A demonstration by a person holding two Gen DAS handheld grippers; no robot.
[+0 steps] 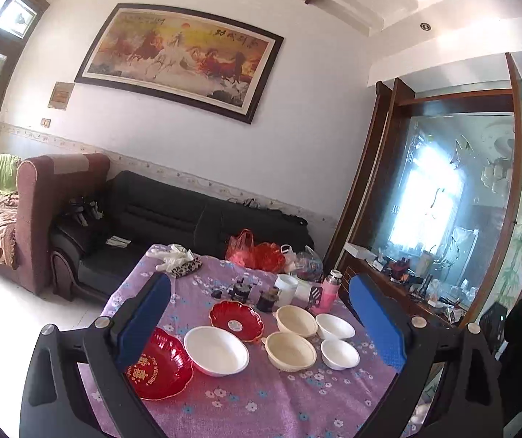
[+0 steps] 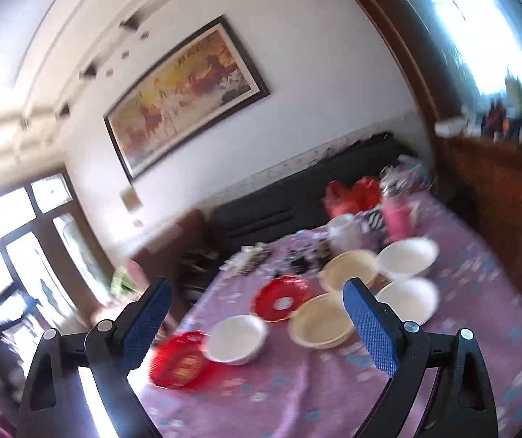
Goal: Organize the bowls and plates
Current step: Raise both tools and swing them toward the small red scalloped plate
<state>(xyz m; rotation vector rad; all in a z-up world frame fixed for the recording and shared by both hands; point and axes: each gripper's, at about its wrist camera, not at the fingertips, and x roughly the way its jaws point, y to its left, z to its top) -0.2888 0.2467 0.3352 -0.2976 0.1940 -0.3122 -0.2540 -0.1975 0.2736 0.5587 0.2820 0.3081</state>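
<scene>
On the tabletop point(image 1: 261, 408), under a purple cloth with small flowers, the dishes lie in a loose group. Farthest left is a red scalloped plate with gold lettering point(image 1: 162, 368), partly hidden behind the blue pad of the left tool's left finger. Just right of it, nearly touching, sits a large white bowl point(image 1: 216, 351). Behind that lies a second red scalloped plate with a white centre point(image 1: 236, 320). Further right are two cream bowls, one at the back point(image 1: 296, 321) and one at the front point(image 1: 290, 350), each with a small handle tab on its rim. Rightmost are two small white bowls, back point(image 1: 335, 326) and front point(image 1: 340, 354), just beside the right finger's pad.

The left tool point(image 1: 259, 319) hangs above the near side of the tabletop with its fingers spread wide and nothing between them; all the dishes show within the gap.

The right wrist view is blurred. The right tool point(image 2: 257, 314) is likewise spread and empty, above the table's near edge, with the front cream bowl point(image 2: 321, 323) just left of its right pad point(image 2: 370, 328).
</scene>
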